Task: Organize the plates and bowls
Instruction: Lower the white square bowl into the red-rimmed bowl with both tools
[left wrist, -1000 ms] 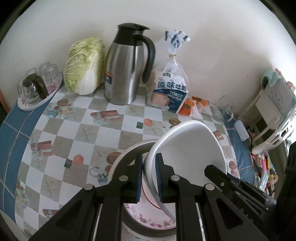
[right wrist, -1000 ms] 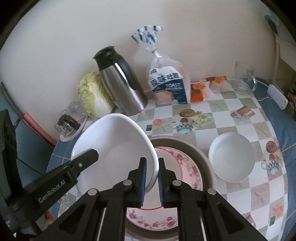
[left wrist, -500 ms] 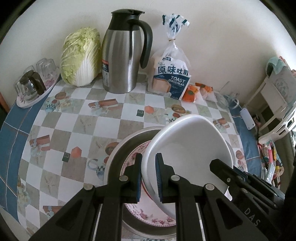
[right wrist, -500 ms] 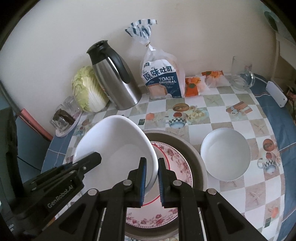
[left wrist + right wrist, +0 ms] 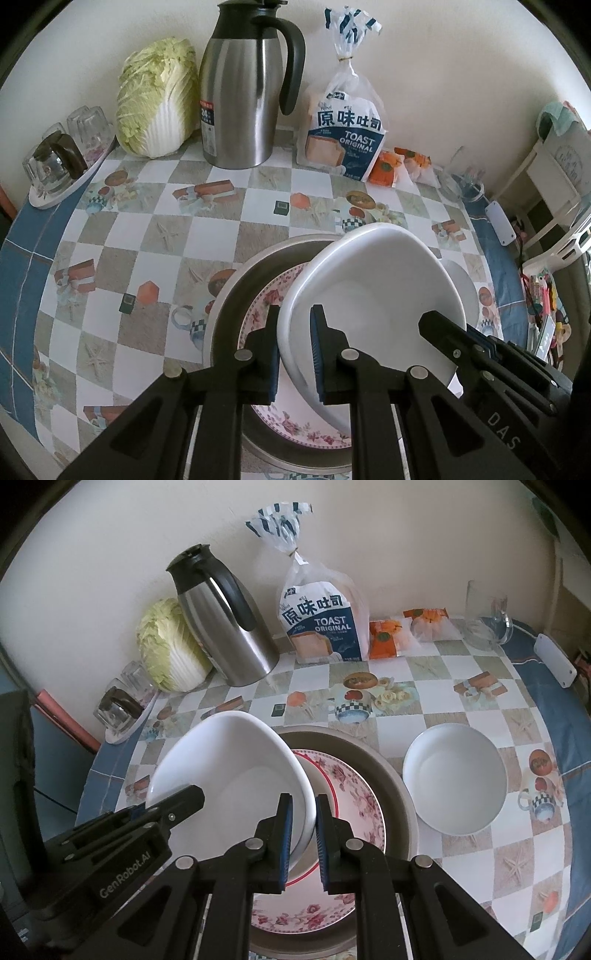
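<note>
Both left gripper (image 5: pixel 294 350) and right gripper (image 5: pixel 304 836) clamped on opposite rims of white bowl (image 5: pixel 236 775), tilted above floral plate (image 5: pixel 343 797); uneven release risks sliding, chipping.

White bowl (image 5: pixel 373 295) pinched by left gripper (image 5: pixel 295 350) fingers, tilted over floral plate (image 5: pixel 266 306), thermos (image 5: pixel 240 85) behind

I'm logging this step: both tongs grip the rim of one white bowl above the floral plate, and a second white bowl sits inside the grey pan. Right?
Not quite. The second white bowl sits on the tablecloth beside the grey pan, not inside it; the right wrist view shows this. The rest holds: left tongs and right tongs both grip the white bowl above the floral plate.
</note>
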{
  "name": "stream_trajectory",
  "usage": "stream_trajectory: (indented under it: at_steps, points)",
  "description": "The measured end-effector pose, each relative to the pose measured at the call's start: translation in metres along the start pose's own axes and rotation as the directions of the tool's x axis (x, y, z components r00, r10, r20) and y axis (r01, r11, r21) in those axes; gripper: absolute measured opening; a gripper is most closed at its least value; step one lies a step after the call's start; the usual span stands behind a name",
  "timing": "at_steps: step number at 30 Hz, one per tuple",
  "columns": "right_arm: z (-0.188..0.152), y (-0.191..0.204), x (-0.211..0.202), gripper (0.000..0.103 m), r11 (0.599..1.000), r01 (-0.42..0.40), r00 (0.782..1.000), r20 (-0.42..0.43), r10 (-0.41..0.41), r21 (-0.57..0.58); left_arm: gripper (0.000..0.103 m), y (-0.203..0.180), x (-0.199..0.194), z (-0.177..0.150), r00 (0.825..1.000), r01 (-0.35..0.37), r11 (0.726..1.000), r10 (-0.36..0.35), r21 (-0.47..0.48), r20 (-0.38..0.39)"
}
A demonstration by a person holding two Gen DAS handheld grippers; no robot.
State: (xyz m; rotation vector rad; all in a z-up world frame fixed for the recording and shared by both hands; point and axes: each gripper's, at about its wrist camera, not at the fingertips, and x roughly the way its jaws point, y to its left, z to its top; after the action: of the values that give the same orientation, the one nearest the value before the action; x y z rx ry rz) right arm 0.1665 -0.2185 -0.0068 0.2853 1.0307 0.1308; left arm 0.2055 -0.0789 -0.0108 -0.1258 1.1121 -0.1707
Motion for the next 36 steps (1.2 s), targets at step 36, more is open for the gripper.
stream_trajectory:
  at_steps: [36]
  points:
    - [-0.003,0.001,0.019,0.015,1.0,0.025,0.999,-0.045,-0.025,-0.009,0.014,0.003,0.012,-0.001,0.999,-0.03,0.999,0.03,0.024,-0.041]
